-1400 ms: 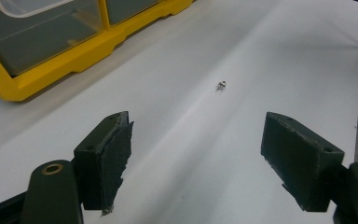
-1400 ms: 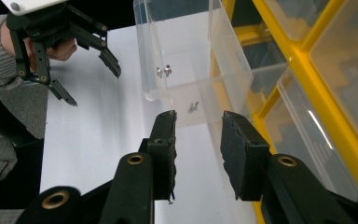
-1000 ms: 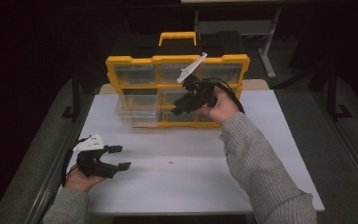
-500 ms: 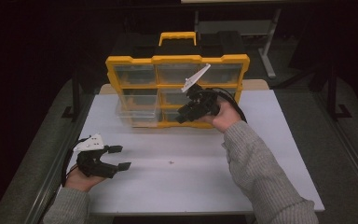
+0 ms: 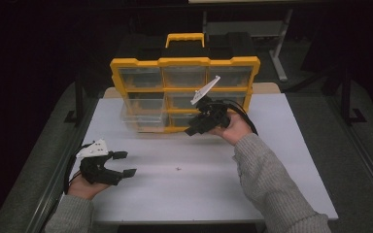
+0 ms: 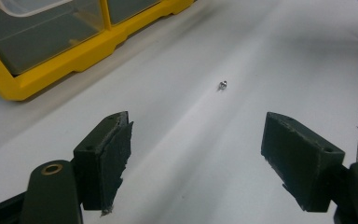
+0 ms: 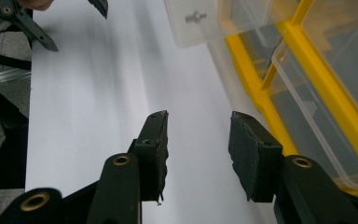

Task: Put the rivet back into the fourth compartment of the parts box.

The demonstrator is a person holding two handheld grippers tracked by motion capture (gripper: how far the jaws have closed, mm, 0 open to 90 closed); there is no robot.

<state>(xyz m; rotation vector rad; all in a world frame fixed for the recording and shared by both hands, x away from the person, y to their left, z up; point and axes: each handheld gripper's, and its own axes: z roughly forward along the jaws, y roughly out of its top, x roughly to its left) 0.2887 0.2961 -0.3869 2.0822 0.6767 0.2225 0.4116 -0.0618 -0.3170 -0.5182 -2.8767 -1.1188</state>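
A: Where is the yellow organizer case (image 5: 184,92)?

B: It stands upright at the far side of the white surface (image 5: 272,160), its clear drawers facing the person and a yellow carry handle (image 5: 185,38) on top. One clear drawer (image 5: 143,118) at its lower left is pulled out toward the person.

A: Anything in that drawer?

B: In the right gripper view a small metal screw (image 7: 195,17) shows through the clear drawer.

A: And the right hand-held gripper (image 5: 194,130)?

B: It hovers just in front of the case's lower row, pointing left toward the pulled-out drawer. Its jaws have just been opening; they stand partly apart with nothing between them.

A: The left one?

B: The left hand-held gripper (image 5: 124,164) sits low at the near left of the surface, well apart from the case, jaws wide apart and empty.

A: What else lies around?

B: A tiny metal part (image 6: 222,85), perhaps a screw, lies alone on the surface between the two hands, ahead of the left jaws. Nothing stands between the right jaws and the drawer. Beyond the surface, dark floor and a metal stand (image 5: 277,43) behind the case.
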